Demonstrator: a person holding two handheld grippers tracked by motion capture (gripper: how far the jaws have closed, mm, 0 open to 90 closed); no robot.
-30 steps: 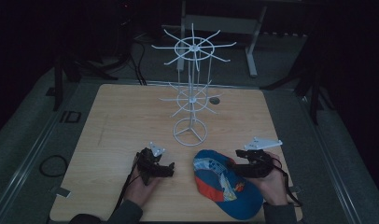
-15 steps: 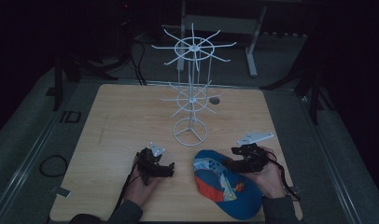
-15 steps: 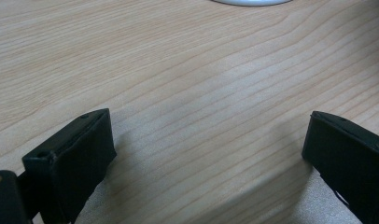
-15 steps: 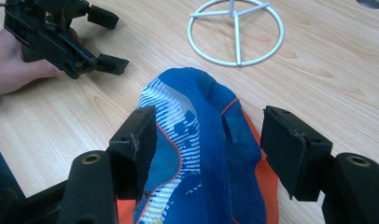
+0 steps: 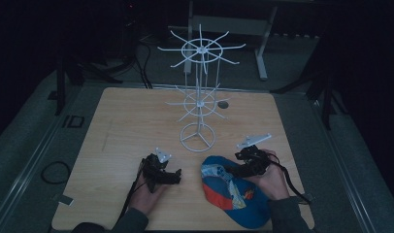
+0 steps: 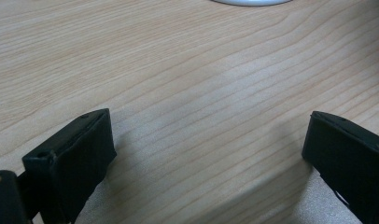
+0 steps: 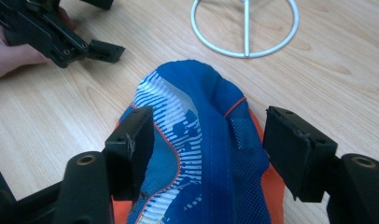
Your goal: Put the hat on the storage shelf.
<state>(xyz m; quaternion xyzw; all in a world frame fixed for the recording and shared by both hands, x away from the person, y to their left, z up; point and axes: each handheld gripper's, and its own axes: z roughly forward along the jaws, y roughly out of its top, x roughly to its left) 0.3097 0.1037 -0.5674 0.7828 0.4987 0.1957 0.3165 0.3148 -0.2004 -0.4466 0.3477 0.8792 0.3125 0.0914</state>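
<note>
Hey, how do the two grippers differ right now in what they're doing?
The right gripper has the blue and orange cap between its jaws, though the pads do not press on it; the left gripper has bare wooden table between its jaws. The right gripper's jaws have just been opening wider. In the high view the right gripper sits at the cap's edge, while the left gripper lies apart from the cap. Both have open jaws.

a dim lab or recording room: one wooden bench stands on grey floor, cables trail beside it, dark equipment stands and a desk frame at the far side.
</note>
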